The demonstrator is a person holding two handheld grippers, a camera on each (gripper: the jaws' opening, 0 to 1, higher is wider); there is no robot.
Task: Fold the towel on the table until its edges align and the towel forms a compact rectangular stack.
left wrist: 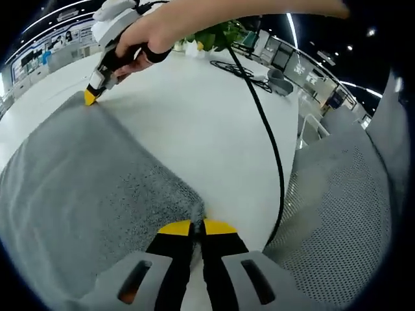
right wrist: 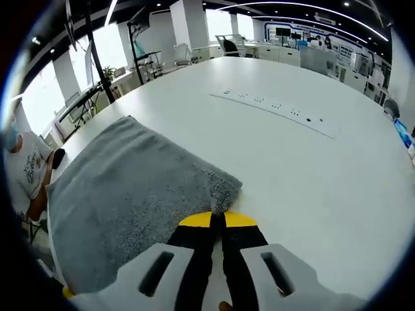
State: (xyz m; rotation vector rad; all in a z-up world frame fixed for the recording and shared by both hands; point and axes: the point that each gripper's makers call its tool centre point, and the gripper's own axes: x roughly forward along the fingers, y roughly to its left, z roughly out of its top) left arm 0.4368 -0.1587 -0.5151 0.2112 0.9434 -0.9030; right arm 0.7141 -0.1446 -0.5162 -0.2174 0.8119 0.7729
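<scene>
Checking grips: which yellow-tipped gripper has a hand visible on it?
The right gripper, at the grey towel's far corner; a hand holds it.

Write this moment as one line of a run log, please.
left tongs: shut on grey towel corner | right tongs: shut on another corner | towel: flat on white table | fold: not yet done

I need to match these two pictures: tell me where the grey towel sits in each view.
Left gripper view: grey towel fills the lower left, a corner between this gripper's jaws.
Right gripper view: it spreads lower left, a corner at the jaws.
Shared landmark: the white table.
</scene>
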